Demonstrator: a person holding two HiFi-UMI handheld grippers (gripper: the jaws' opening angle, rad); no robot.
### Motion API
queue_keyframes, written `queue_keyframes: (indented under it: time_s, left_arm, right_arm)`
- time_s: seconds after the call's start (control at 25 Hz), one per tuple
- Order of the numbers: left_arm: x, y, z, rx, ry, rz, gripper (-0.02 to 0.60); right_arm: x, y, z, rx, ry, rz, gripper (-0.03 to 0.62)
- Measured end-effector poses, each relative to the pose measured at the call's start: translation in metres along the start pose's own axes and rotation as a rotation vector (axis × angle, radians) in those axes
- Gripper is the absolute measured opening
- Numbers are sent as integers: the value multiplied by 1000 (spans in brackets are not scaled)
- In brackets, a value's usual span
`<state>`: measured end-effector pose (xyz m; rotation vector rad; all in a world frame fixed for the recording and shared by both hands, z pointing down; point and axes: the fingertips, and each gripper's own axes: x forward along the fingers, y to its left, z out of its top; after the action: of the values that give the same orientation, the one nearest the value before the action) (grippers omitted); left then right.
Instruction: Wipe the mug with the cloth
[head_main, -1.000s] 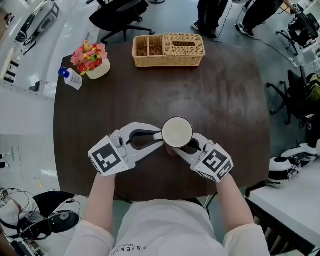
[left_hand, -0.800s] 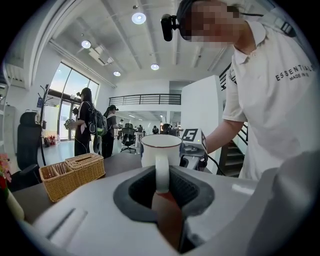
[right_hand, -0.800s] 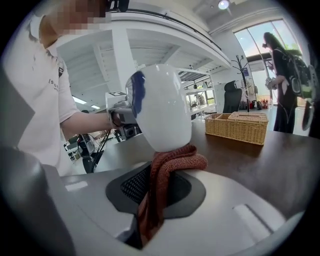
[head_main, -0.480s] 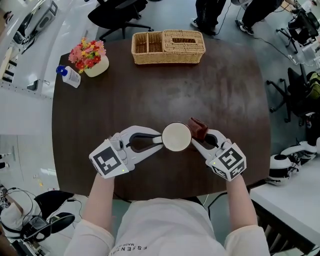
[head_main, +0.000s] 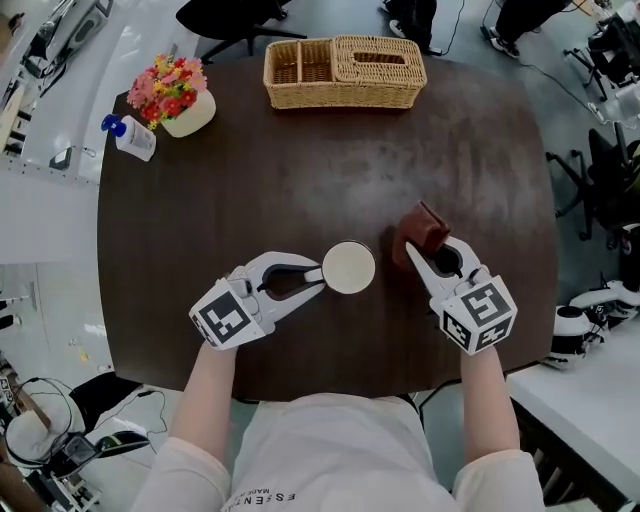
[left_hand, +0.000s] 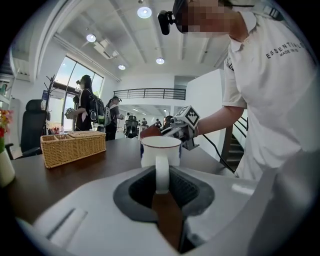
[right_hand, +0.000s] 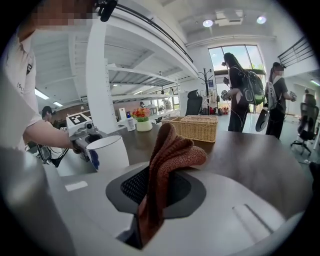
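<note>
Left claw (head_main: 316, 276): jaws closed on the handle of the white mug (head_main: 349, 267). The mug is upright, at the front-centre area of the dark desk (head_main: 300, 170). Right claw (head_main: 418, 258): jaws clamped on the reddish-brown knitted cloth (head_main: 421, 230), which stands up from between them. Cloth and mug are apart, with the cloth on the mug's right side.
</note>
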<state>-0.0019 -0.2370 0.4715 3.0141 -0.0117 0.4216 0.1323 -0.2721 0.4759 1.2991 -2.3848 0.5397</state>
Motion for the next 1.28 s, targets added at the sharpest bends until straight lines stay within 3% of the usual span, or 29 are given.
queue_keyframes:
  time_s: [0.28, 0.48, 0.72, 0.84, 1.12, 1.2, 1.28]
  left_arm:
    - [10, 1, -42, 16, 64, -9, 63]
    - [14, 1, -46, 4, 26, -20, 64]
    - [18, -2, -48, 10, 51, -23, 69]
    - [14, 0, -43, -1, 37, 8, 87]
    - [-21, 3, 13, -55, -106, 91, 101]
    - [-33, 5, 25, -54, -106, 160, 101]
    - [-44, 7, 37, -51, -99, 245, 36]
  right_arm:
    - [13, 11, -10, 5, -4, 19, 86]
    - [13, 9, -12, -7, 7, 21, 86]
    - [11, 13, -11, -13, 10, 16, 86]
    - [6, 15, -7, -8, 6, 12, 86]
    - [-15, 28, 0, 19, 5, -16, 86]
    - [-24, 36, 2, 21, -1, -29, 86]
    - [-32, 45, 7, 16, -13, -41, 86]
